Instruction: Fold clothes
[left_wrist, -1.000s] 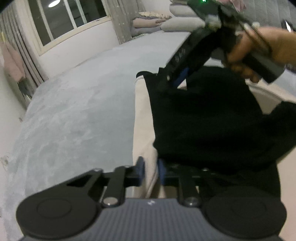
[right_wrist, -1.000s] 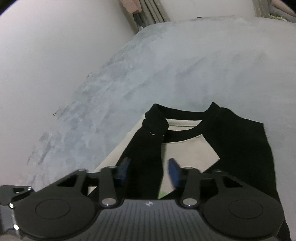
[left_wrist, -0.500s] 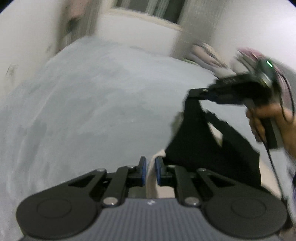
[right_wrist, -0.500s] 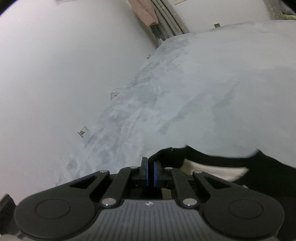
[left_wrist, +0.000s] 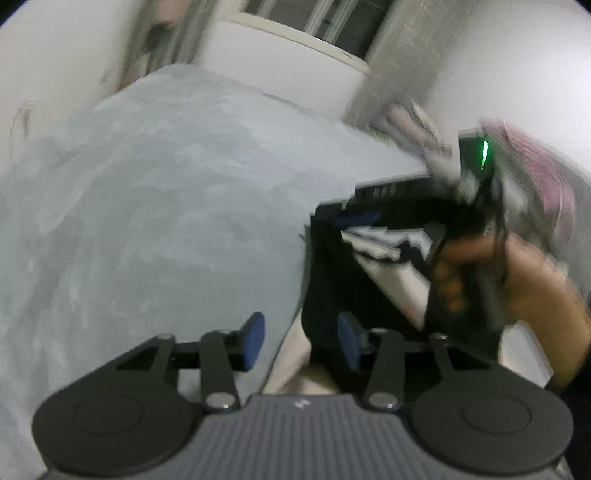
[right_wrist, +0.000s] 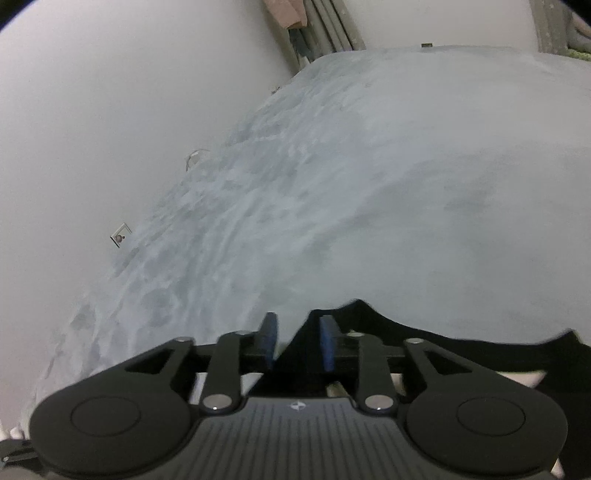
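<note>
Open room: the wide pale grey-blue plush bed cover (right_wrist: 388, 184) lies bare ahead of both your tongs, running up to the white wall (right_wrist: 92, 110) on your left and the windowed wall (left_wrist: 280, 70) at the far end
Edges: the black and cream raglan sweatshirt (left_wrist: 354, 280) sits near the right part of the bed cover; its black collar edge (right_wrist: 443, 332) shows just beyond your right tongs (right_wrist: 297, 345)
Left tongs (left_wrist: 301, 341): blue pads spread apart, gripping nothing; the sweatshirt's black fabric hangs just beside the right pad (left_wrist: 347, 339)
Right tongs: pads parted, with black cloth lying between and under them, not pinched
Hard to make out: the left view is smeared by motion, so your right hand (left_wrist: 517, 273) and the garment's folds are unclear; the sweatshirt's body is cut off below both views
Pointing: you cannot tell the sweatshirt's long axis; the collar faces away from the right tongs toward the open bed
</note>
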